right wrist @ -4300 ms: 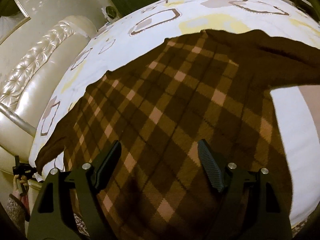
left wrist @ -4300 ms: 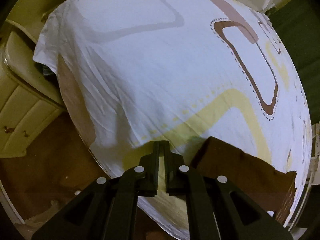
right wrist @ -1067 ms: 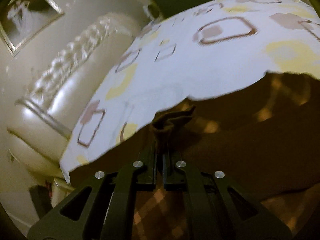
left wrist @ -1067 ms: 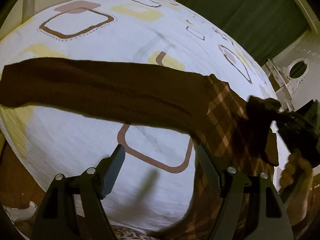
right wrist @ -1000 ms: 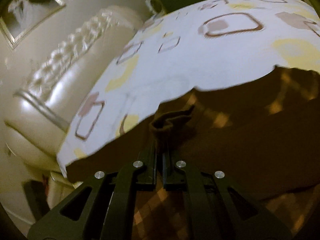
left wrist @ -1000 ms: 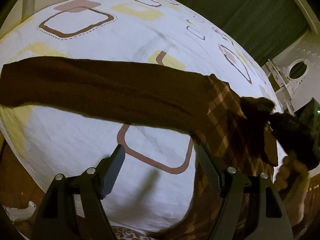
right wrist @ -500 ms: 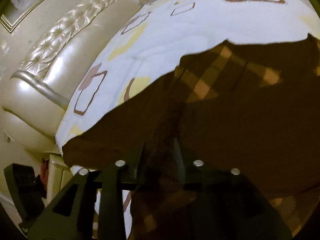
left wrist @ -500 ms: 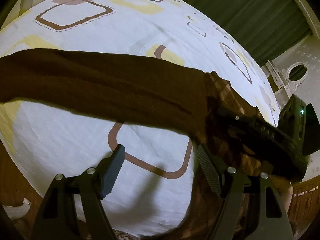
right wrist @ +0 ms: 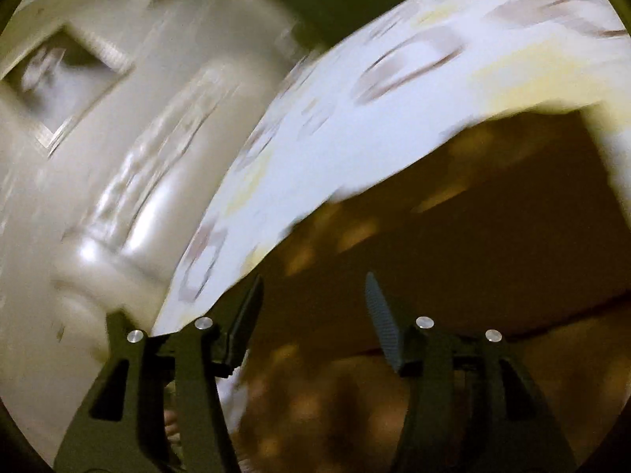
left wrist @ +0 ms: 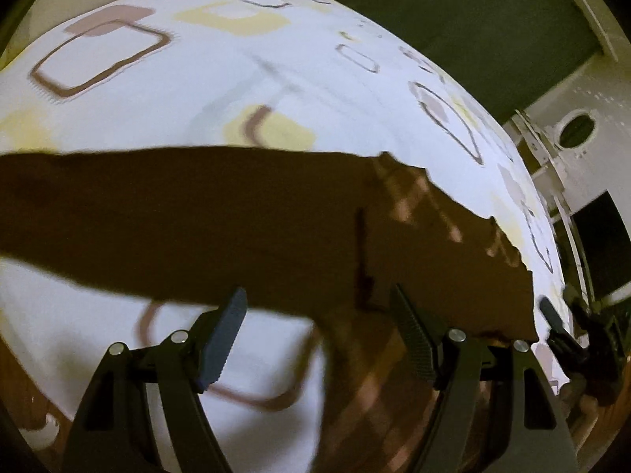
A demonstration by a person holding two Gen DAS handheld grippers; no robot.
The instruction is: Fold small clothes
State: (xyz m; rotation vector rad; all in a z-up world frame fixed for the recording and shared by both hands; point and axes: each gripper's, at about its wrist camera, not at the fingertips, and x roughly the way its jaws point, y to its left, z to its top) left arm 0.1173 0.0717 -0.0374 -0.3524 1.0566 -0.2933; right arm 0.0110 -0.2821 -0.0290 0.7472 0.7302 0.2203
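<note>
A brown sweater (left wrist: 205, 220) with a checked body (left wrist: 410, 197) lies on the bed, one plain sleeve stretched out to the left. A second plain brown part (left wrist: 445, 268) lies folded over the checked body. My left gripper (left wrist: 317, 303) hovers open over the near edge of the sweater, nothing between its fingers. At the right edge of the left wrist view a finger (left wrist: 549, 315) of the right gripper shows. In the blurred right wrist view my right gripper (right wrist: 313, 287) has its jaws opening above the sweater (right wrist: 453, 244), and its pads press on nothing.
The bed sheet (left wrist: 276, 79) is white with brown and yellow squares. A cream padded headboard (right wrist: 138, 181) and a framed picture (right wrist: 59, 75) stand at one end. A green curtain (left wrist: 453, 19) and white furniture (left wrist: 575, 134) lie beyond. Wooden floor (left wrist: 23, 386) shows below the bed edge.
The right gripper, shut on a bunch of brown cloth a second ago, has let it go, opened and swung away to the right. The left gripper has come closer to the sweater, still open.
</note>
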